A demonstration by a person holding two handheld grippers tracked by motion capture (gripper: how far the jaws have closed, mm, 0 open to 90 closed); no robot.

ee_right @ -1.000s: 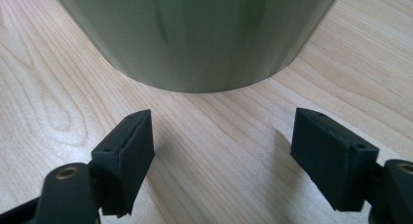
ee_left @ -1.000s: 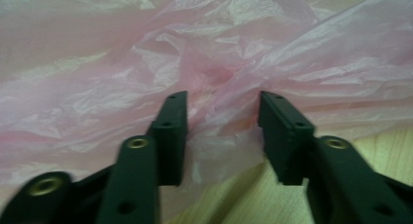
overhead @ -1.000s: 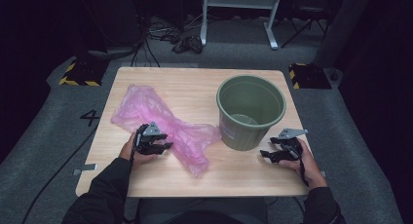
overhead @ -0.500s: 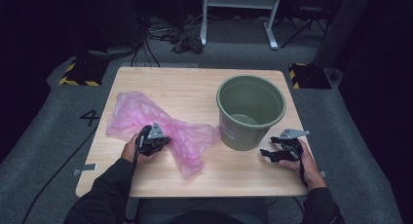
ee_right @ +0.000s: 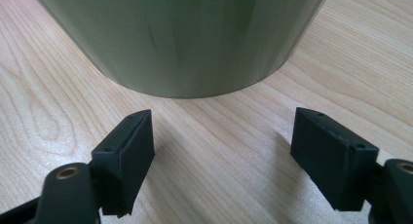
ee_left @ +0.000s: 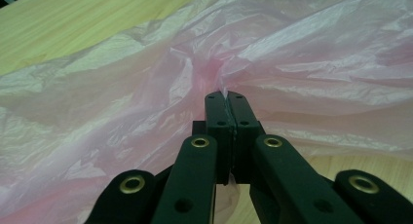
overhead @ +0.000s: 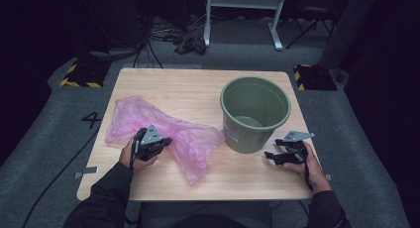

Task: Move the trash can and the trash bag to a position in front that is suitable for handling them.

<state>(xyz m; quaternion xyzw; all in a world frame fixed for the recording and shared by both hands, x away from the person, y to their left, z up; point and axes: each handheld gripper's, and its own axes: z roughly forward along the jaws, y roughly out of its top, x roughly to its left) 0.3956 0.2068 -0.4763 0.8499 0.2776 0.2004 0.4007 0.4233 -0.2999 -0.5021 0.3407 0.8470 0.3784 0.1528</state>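
The pink bag [ee_left: 146, 102] lies crumpled and translucent on the counter [overhead: 198, 91]; the left tool [ee_left: 226, 98] pinches its film, the right tool [ee_right: 221, 146] is spread.

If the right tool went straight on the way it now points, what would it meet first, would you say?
Most likely the green bin: the right tool, jaws open, points at the bin's lower wall across bare table; the exact gap is hard to judge.

Left gripper [overhead: 157, 142] jaws clamped (tips together); right gripper [overhead: 275, 157] jaws apart.
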